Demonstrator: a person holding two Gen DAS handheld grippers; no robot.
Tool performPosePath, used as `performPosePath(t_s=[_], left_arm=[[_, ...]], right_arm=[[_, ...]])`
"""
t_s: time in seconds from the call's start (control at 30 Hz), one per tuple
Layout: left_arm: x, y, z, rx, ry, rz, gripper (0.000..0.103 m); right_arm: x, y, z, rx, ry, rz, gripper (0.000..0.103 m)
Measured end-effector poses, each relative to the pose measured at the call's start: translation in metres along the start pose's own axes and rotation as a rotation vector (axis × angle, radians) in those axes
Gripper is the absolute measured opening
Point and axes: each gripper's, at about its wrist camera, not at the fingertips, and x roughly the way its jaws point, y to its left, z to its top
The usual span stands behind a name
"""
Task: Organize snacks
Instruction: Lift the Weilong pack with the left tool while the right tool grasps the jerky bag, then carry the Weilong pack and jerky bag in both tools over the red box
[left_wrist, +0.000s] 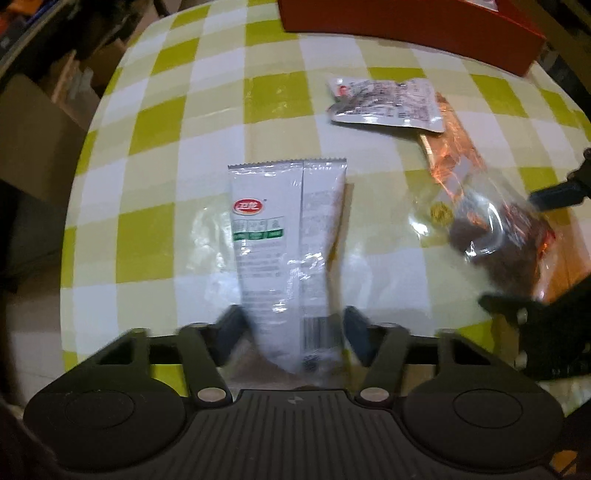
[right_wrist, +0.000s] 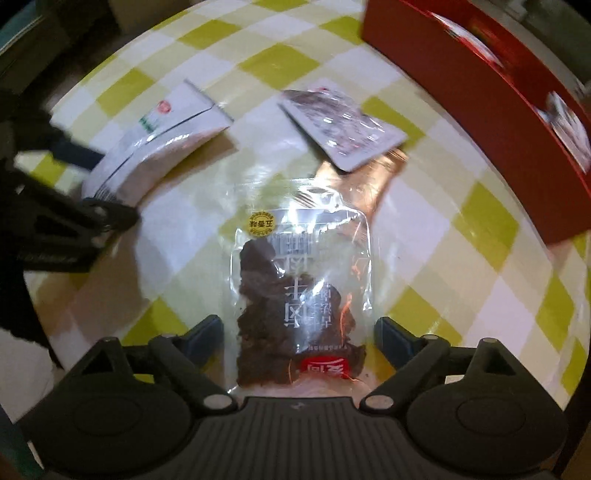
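Note:
A white snack packet (left_wrist: 284, 236) with a red logo lies flat on the checked tablecloth (left_wrist: 155, 155). Its near end sits between the fingers of my left gripper (left_wrist: 293, 336), which flank it without squeezing it. A clear packet of dark dried meat (right_wrist: 295, 295) lies between the widely spread fingers of my right gripper (right_wrist: 301, 338), with a gap on each side. The same meat packet (left_wrist: 491, 236) shows at the right of the left wrist view. The white packet (right_wrist: 162, 144) shows at the left of the right wrist view, beside my left gripper's fingers (right_wrist: 110, 218).
A small white and dark packet (right_wrist: 343, 125) rests on an orange foil strip (right_wrist: 365, 177) beyond the meat packet. A red box (right_wrist: 480, 129) holding packets stands at the far right. The table's rounded edge (left_wrist: 79, 206) drops off at the left, with cardboard boxes (left_wrist: 29, 140) below.

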Motion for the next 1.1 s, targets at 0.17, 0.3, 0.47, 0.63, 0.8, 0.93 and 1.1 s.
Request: performPosePath(t_s=[0.17, 0.3, 0.47, 0.63, 0.8, 0.93, 1.1], left_arm=[[-0.008, -0.01, 0.004, 0.007, -0.015, 0.018, 0.05], [-0.022, -0.011, 0.009, -0.012, -0.055, -0.012, 0.049], [-0.026, -0.013, 0.012, -0.019, -0.065, -0.033, 0.049], [-0.035, -0.015, 0.022, -0.025, -0.098, -0.057, 0.049], [-0.045, -0.02, 0.037, -0.035, -0.134, -0.062, 0.049], [-0.049, -0.025, 0.048, -0.03, -0.158, -0.054, 0.049], [-0.059, -0.03, 0.069, -0.036, -0.204, -0.046, 0.049]], right_arm=[[-0.008, 0.006, 0.0, 0.022, -0.014, -0.023, 0.095], [-0.021, -0.001, -0.003, 0.063, -0.05, -0.012, 0.094], [-0.041, -0.011, -0.008, 0.112, -0.098, 0.0, 0.094], [-0.054, -0.024, -0.005, 0.159, -0.151, 0.006, 0.094], [-0.067, -0.035, -0.002, 0.201, -0.197, 0.001, 0.094], [-0.073, -0.046, -0.001, 0.228, -0.225, -0.022, 0.094], [-0.082, -0.06, 0.006, 0.264, -0.27, -0.037, 0.094]])
